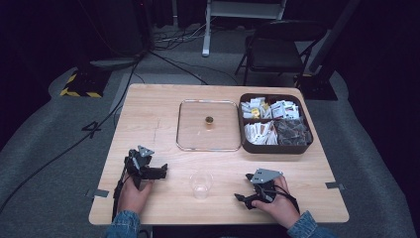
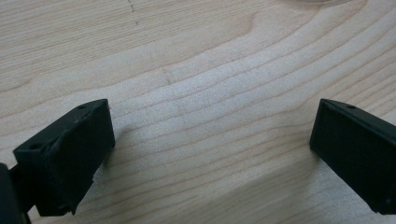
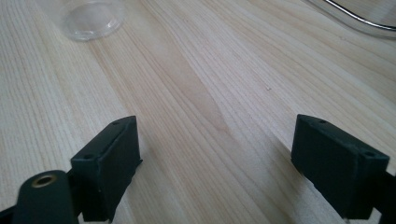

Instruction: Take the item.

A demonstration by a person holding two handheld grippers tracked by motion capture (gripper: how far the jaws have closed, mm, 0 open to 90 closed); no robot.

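One wooden table (image 1: pixel 148 124) bearing one tray, one box, one cup and two grippers.
One glass tray (image 1: pixel 209 125) is lying beside one divided box (image 1: pixel 275 123) of packets; one clear plastic cup (image 1: pixel 201 184) is standing empty between the left gripper (image 1: pixel 159 172) and right gripper (image 1: pixel 241 200), both resting with jaws spread wide, gripping nothing.

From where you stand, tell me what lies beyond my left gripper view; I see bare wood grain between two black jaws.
Observer: A clear plastic cup stands between the left gripper and right gripper.
Operator: Report what is farther out.
Observer: A square glass lid with a gold knob lies flat at mid-table.
Operator: Name its neighbour.
Observer: A dark four-compartment tray of sachets sits to its right.
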